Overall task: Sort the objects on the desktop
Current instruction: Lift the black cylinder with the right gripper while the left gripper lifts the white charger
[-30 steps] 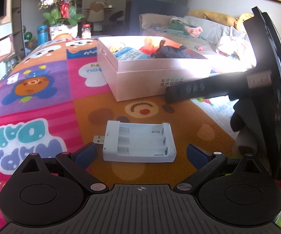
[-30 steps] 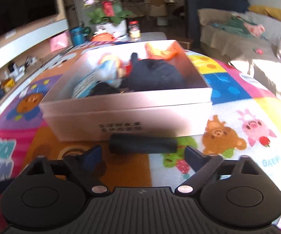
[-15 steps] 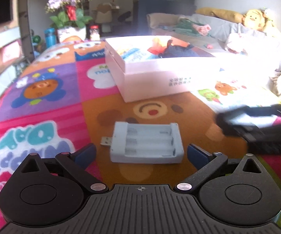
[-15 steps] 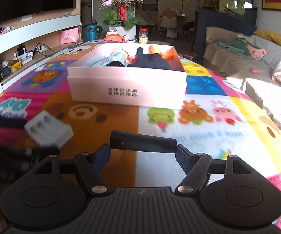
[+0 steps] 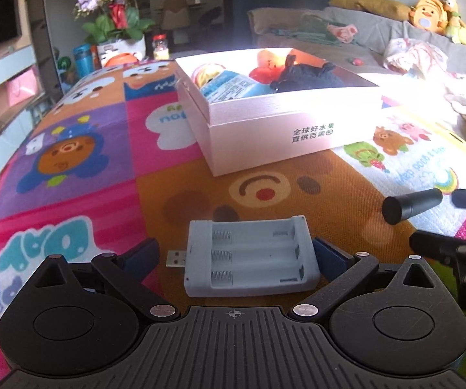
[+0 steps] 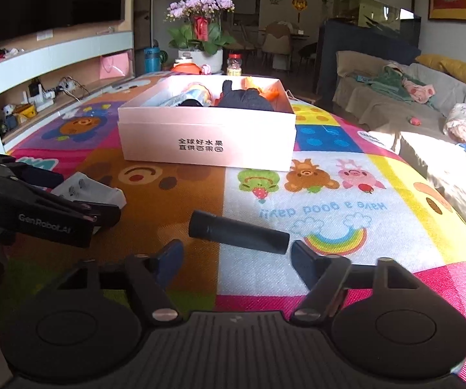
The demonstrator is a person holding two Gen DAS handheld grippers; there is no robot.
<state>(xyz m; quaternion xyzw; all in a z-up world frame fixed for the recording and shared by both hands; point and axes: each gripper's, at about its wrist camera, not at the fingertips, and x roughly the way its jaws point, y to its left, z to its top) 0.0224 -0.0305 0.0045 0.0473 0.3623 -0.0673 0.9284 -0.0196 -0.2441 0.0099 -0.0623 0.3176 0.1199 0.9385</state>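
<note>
A pale grey battery charger [image 5: 249, 259] with a USB plug lies on the colourful play mat [image 5: 87, 149], between the fingers of my left gripper [image 5: 233, 256]. That gripper is open; its right finger sits against the charger's side and its left finger stands off the plug. A black cylinder [image 6: 237, 233] rests on the mat just ahead of my right gripper [image 6: 236, 256], whose jaws are opening and stand clear of both its ends. The left wrist view shows the cylinder [image 5: 411, 206] to the right. A pinkish-white open box [image 6: 207, 142] holds a dark plush, a blue packet and an orange toy.
The left gripper [image 6: 38, 214] and the charger [image 6: 93, 191] sit at the left of the right wrist view. A flower pot [image 6: 200, 55], a jar and a blue cup stand beyond the mat's far end. A sofa [image 6: 394, 97] runs along the right, shelves along the left.
My right gripper came back from the box with the black cylinder, set it on the mat and let go as its jaws widened. The left gripper stayed around the charger.
</note>
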